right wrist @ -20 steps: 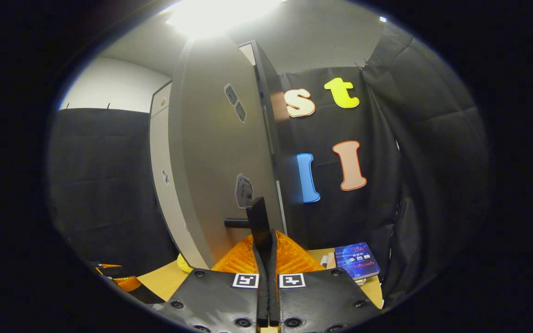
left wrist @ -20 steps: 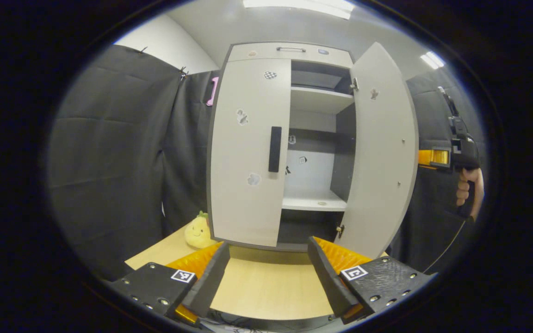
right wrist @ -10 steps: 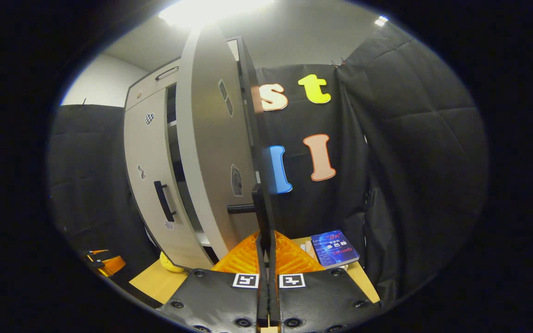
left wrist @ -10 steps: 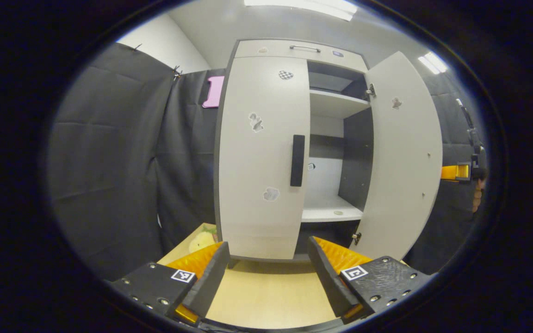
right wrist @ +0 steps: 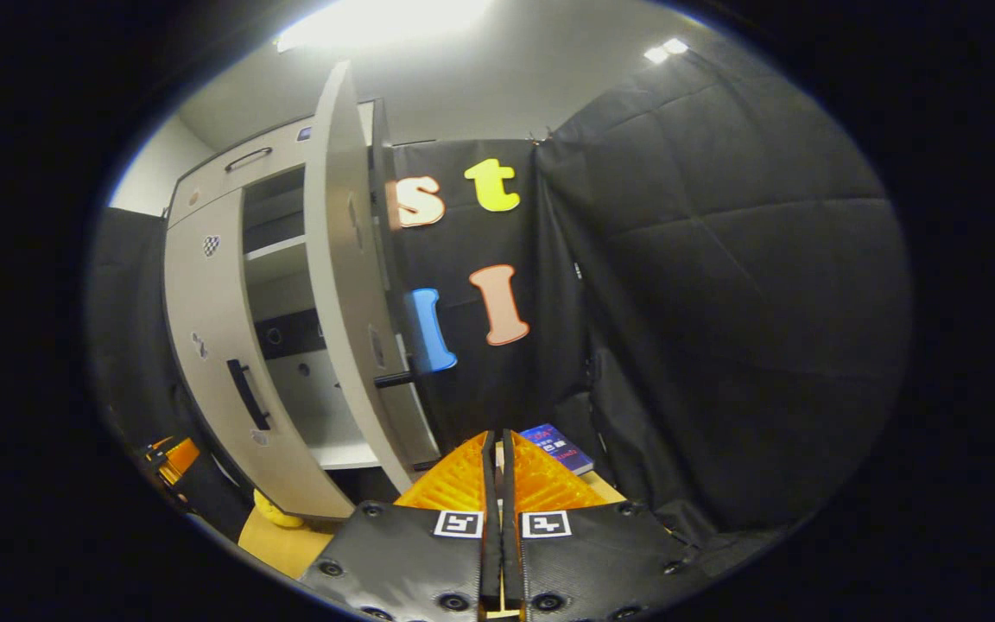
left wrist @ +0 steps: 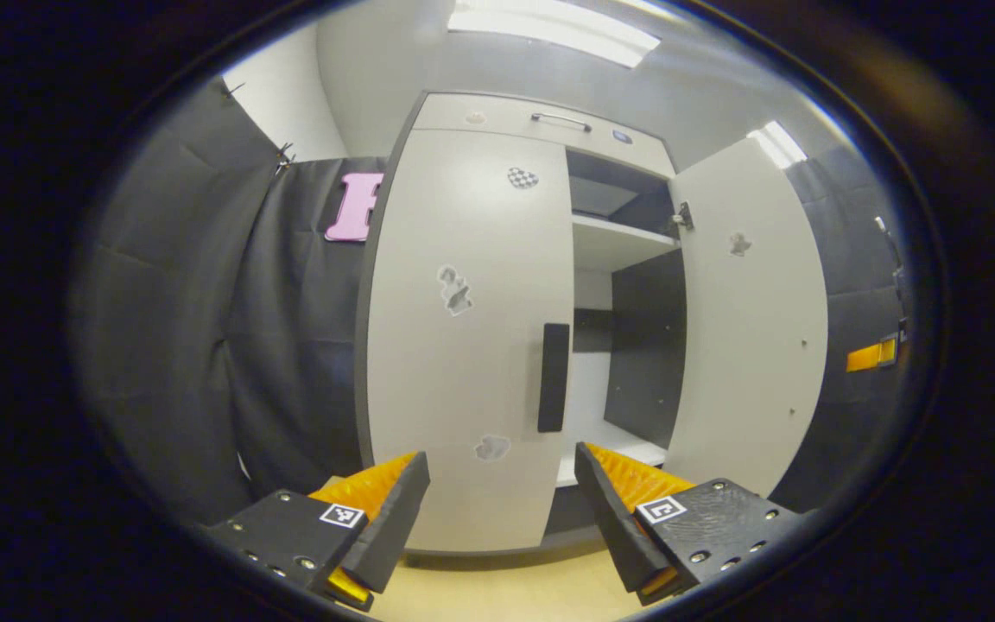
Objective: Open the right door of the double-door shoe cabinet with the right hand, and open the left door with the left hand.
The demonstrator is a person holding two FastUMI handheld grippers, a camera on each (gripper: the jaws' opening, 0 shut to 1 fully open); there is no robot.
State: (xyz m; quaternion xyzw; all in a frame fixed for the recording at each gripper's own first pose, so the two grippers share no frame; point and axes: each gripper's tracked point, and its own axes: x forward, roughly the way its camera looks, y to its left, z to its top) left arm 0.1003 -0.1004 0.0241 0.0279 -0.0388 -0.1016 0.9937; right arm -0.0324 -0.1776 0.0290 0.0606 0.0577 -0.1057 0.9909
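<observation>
In the left gripper view, the left claw (left wrist: pixel 497 510) points level at the shoe cabinet (left wrist: pixel 541 121), its fingers spread wide and holding nothing. The left door (left wrist: pixel 463 345) stands shut straight ahead, pale grey with small stickers, its black handle (left wrist: pixel 554 377) upright at 12 o'clock between the fingers, long axis vertical, not touched. The right door (left wrist: pixel 752 320) is swung open at 2 o'clock, baring white shelves.

In the right gripper view, the right claw (right wrist: pixel 497 484) has its fingers pressed together, empty, clear of the right door's handle (right wrist: pixel 396 378), which juts out at 11 o'clock. The open door (right wrist: pixel 351 285) shows edge-on. A blue book (right wrist: pixel 560 447) lies on the table (right wrist: pixel 277 544) just beyond the fingertips.
</observation>
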